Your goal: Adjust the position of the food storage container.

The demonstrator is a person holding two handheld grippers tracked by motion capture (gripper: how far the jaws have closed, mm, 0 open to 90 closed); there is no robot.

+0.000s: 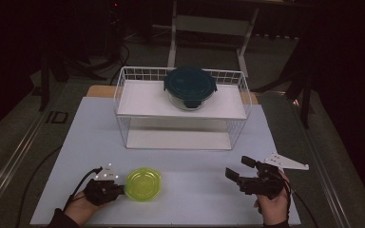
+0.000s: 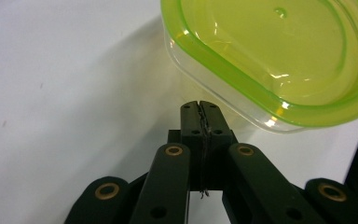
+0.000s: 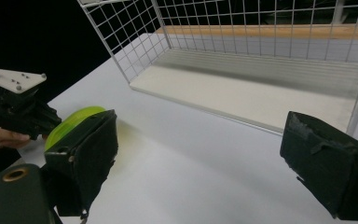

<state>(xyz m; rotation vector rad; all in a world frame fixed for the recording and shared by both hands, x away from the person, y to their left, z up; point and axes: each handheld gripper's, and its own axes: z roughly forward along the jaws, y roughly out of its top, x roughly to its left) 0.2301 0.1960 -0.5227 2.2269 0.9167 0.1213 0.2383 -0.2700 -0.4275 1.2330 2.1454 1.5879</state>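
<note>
A dim workshop surrounds a pale table [image 1: 185, 190], lit only over its top, with dark floor and stand legs beyond its far edge. Nearest you, your left gripper [image 1: 122, 188] sits at the table's near left, its jaws pressed together with nothing between them; in the left gripper view the closed tips [image 2: 199, 111] stop just short of the yellow-green container [image 2: 279, 60], and whether they touch its clear wall cannot be told. That container [image 1: 143, 184], a shallow clear tub under a bright lid, rests flat on the table just to the right of your left gripper, well in front of the wire rack [image 1: 123, 102]. Your right gripper [image 1: 240, 169] hovers at the near right, well apart from the container, its jaws spread wide and empty; in the right gripper view the two black pads [image 3: 86, 158] frame the open tabletop, with the container [image 3: 70, 123] and your left gripper [image 3: 21, 114] off to the side. Farther back, the white wire rack stands across the middle of the table, holding two white shelves. On the upper shelf [image 1: 147, 102], toward its right half, sits a round glass bowl [image 1: 190, 88] under a dark teal clip-on lid. The lower shelf [image 3: 242, 95] lies bare behind the rack's grid.
</note>
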